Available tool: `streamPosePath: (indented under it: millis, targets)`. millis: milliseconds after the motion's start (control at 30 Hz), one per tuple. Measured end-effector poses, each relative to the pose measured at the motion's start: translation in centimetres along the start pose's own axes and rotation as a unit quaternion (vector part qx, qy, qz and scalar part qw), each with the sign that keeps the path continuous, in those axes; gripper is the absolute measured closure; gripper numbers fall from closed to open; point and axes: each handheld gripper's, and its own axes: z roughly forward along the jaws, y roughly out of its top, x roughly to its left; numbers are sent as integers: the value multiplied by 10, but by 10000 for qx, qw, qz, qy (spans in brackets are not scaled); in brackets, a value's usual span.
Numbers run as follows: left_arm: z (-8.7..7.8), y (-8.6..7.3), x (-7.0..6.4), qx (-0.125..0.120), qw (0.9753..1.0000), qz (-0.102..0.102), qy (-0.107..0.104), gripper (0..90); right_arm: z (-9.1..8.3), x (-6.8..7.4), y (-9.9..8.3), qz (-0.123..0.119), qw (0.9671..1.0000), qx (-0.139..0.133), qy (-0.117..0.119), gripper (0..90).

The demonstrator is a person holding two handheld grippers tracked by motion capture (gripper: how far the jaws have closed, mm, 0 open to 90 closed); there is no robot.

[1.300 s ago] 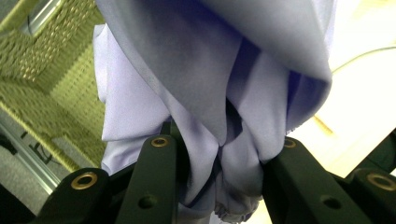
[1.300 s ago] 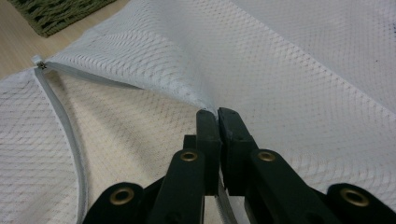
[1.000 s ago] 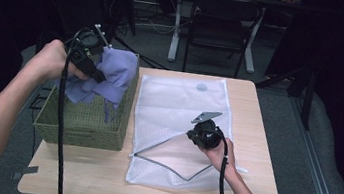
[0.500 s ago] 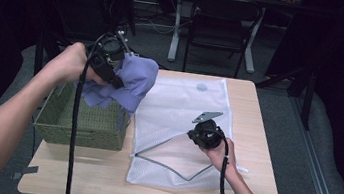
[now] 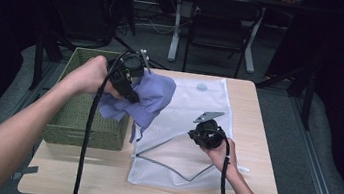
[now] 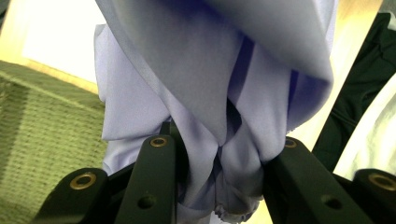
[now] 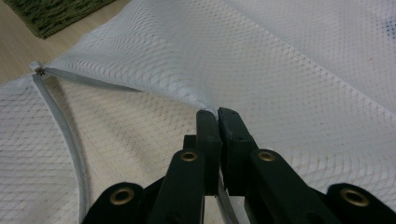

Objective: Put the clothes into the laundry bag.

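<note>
— While the lavender cloth [image 5: 146, 101] hangs bunched in the air, where exactly is it?

— Over the gap between the green woven basket [image 5: 77, 115] and the white mesh laundry bag [image 5: 191, 125], its lower folds dangling just past the basket's right rim and over the bag's left edge. It is clear of the table [image 5: 258, 118].

— What has hold of it?

— The left gripper [image 5: 129, 79]. In the left gripper view its 2 jaws stand partly apart with a thick wad of the cloth [image 6: 224, 116] pinched between them, fabric spilling up and over both.

— And the other tongs?

— The right gripper [image 5: 205, 131] sits over the middle of the bag. In the right gripper view [image 7: 217, 114] its 2 jaws are pressed nearly together on the upper layer of mesh [image 7: 280, 70] at the opening, lifting that edge into a small peak.

— So the bag is open?

— Yes. The grey zipper [image 7: 65, 135] curves away along the lower layer, and in the high view the unzipped mouth gapes toward the basket side.

— Where do the big things lie?

— Basket on the table's left end, bag flat beside it, covering the middle. A black chair [image 5: 219, 27] stands beyond the far edge.
</note>
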Motion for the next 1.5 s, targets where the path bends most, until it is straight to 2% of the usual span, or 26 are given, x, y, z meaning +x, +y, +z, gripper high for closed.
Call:
streamPosePath:
  millis: [167, 233, 300, 400, 433, 500, 533, 800, 1067, 1167, 1267, 1500]
  targets:
    - [16, 2, -8, 131, 9996, 147, -178, 726, -1, 0, 0, 0, 10000, -8, -18, 878]
    - [23, 2, -13, 135, 9997, 153, -162, 725, -1, -1, 0, -12, 10000, -14, -27, 878]
    - [28, 3, -17, 217, 9992, 227, -232, 725, -1, -1, 0, -13, 10000, -10, -35, 878]
    - [34, 3, -20, 172, 9992, 245, -249, 725, 0, 0, 0, 8, 10000, -3, -34, 878]
    - [38, 3, -22, 283, 9986, 311, -317, 725, 0, 0, 0, -7, 10000, -8, -29, 878]
    - [41, 3, -23, 244, 9987, 313, -309, 725, 0, 0, 0, -3, 10000, -11, -32, 878]
    - [44, 3, -26, 285, 9982, 361, -377, 725, 0, 0, 0, -23, 10000, -14, -56, 878]
    - [66, 1, -41, 346, 9970, 488, -496, 722, -1, 0, 0, -27, 10000, -14, -70, 878]
    - [88, 1, -52, 468, 9942, 668, -698, 719, -1, 0, 0, -18, 10000, -20, -79, 879]
    - [95, 1, -54, 489, 9937, 669, -752, 718, -1, 1, 1, -28, 10000, -18, -80, 879]
    - [109, 3, -57, 561, 9919, 706, -899, 716, -1, 1, 1, -44, 10000, -40, -77, 879]
    - [131, 3, -61, 584, 9903, 712, -1038, 714, -2, 1, 1, -54, 10000, -42, -64, 879]
